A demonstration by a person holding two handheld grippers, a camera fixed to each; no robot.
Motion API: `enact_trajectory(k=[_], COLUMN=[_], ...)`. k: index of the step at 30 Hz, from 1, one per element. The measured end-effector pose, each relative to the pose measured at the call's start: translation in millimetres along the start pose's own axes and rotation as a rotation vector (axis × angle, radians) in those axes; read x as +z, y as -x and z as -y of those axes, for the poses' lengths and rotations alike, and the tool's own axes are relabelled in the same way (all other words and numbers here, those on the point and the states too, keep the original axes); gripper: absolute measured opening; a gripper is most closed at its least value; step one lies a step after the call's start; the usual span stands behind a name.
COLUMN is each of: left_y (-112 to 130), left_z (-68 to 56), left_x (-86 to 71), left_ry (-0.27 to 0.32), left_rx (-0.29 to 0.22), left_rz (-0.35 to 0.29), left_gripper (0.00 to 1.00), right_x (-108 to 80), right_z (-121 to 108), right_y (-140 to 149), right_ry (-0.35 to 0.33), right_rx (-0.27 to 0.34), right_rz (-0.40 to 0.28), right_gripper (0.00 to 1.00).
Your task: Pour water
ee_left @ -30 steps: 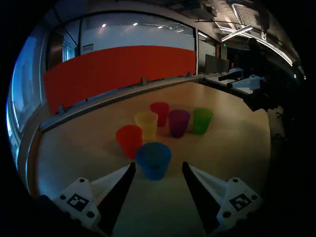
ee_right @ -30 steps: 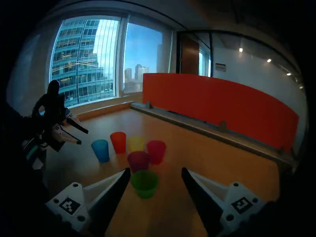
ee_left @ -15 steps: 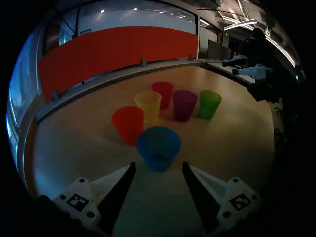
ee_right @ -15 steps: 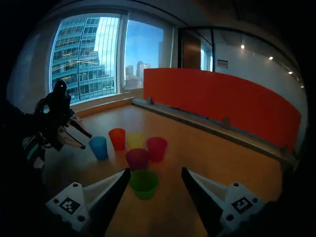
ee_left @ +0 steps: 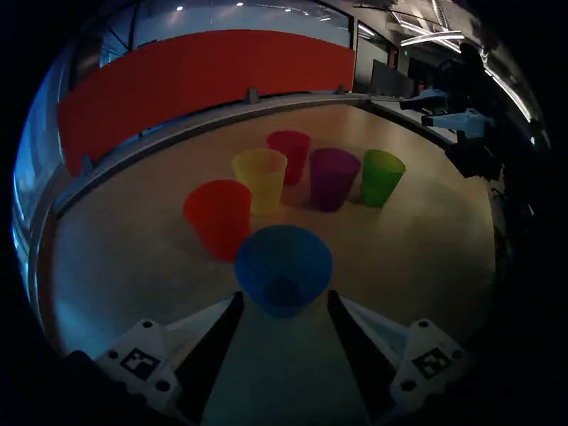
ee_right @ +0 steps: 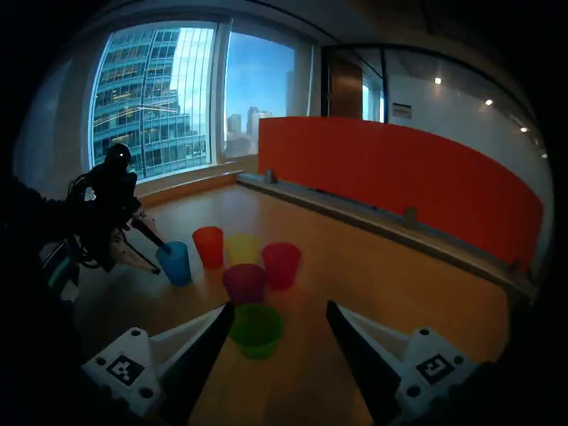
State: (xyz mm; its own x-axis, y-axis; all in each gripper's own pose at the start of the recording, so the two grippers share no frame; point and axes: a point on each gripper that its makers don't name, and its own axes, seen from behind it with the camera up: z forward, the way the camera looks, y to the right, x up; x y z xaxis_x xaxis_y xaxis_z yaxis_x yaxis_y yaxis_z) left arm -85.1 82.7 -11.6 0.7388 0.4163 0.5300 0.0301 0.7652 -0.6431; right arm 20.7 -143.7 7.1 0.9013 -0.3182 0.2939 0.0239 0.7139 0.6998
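Cups (ee_left: 260,177) on open table (ee_left: 426,234), left claw (ee_left: 284,295) wide at blue cup (ee_left: 284,266), right claw (ee_right: 278,305) wide

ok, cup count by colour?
blue cup: 1
orange cup: 1
yellow cup: 1
red cup: 1
purple cup: 1
green cup: 1
Total: 6

No readable text, wall sign (ee_right: 402,111) too small (marker tags (ee_right: 125,370) are patterns)
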Motion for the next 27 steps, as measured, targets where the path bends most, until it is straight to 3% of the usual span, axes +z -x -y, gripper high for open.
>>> enact_trajectory(k=[12,27], left_y=[-7.9,-18.1], left_z=[-1.2,-1.6], left_x=[17.7,28.8], left_ry=[0.015,0.03], left_rx=[0.01,-0.002], left_rz=[0.011,-0.001], left_gripper=[0.87,0.87], right_x=[7.5,18.3], right_z=[-2.2,-2.5], right_y=[5.7,11.4], right_ry=[-0.007,-0.018], right_rx=[0.006,0.019], right_rz=[0.014,0.026], right_gripper=[1.0,1.0])
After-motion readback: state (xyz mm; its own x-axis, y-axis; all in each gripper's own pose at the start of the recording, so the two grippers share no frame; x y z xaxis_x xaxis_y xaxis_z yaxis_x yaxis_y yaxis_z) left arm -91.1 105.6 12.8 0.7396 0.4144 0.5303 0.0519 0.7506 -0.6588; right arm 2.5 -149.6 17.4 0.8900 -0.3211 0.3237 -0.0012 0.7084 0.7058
